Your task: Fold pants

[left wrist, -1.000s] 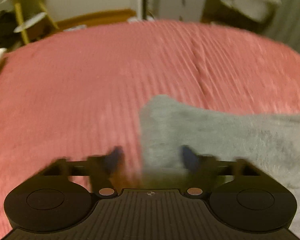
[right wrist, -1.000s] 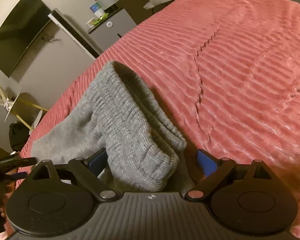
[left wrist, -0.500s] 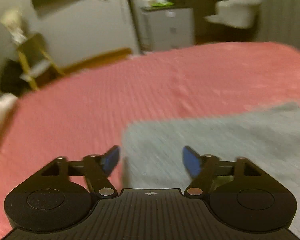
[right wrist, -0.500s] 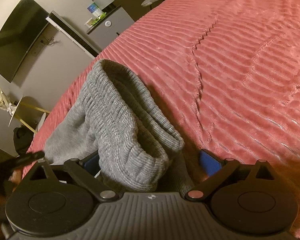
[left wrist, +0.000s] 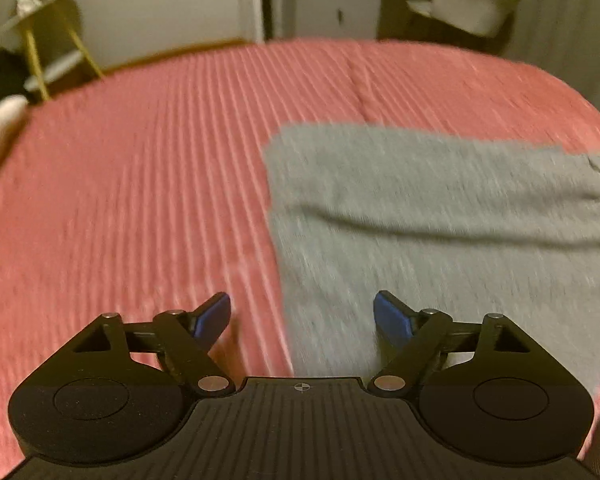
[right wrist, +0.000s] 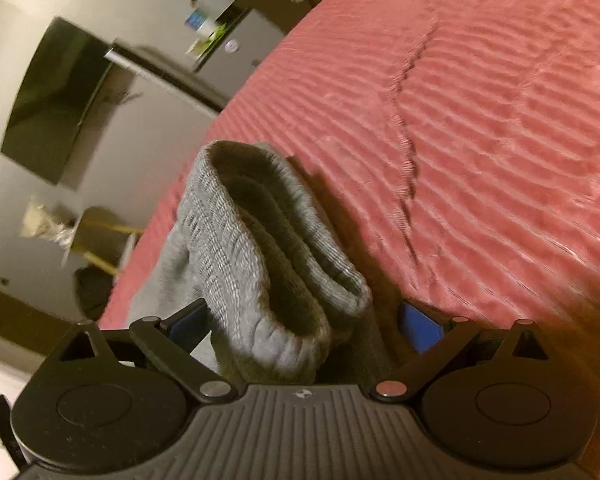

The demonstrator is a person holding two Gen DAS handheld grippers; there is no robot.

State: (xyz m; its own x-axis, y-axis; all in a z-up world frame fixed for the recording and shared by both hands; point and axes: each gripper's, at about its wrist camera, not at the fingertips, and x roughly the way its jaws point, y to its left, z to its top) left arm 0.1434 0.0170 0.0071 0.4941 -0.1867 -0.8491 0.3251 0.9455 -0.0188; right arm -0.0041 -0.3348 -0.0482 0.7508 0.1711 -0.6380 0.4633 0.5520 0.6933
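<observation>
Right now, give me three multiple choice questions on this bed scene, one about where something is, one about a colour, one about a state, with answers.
1. Where do the grey pants lie?
A. on the bedspread
B. on a chair
C. on the floor

2. What colour is the bedspread?
A. blue
B. white
C. pinkish red

3. How does the right gripper stand at the waistband?
A. shut flat on bare bedspread
B. open, with the ribbed waistband between its fingers
C. shut on a hanger

Answers:
1 A, the pants rest flat on the ribbed cover.
2 C, the cover is pinkish red in both views.
3 B, the blue fingers stand wide apart with the cloth bunched between them.
</observation>
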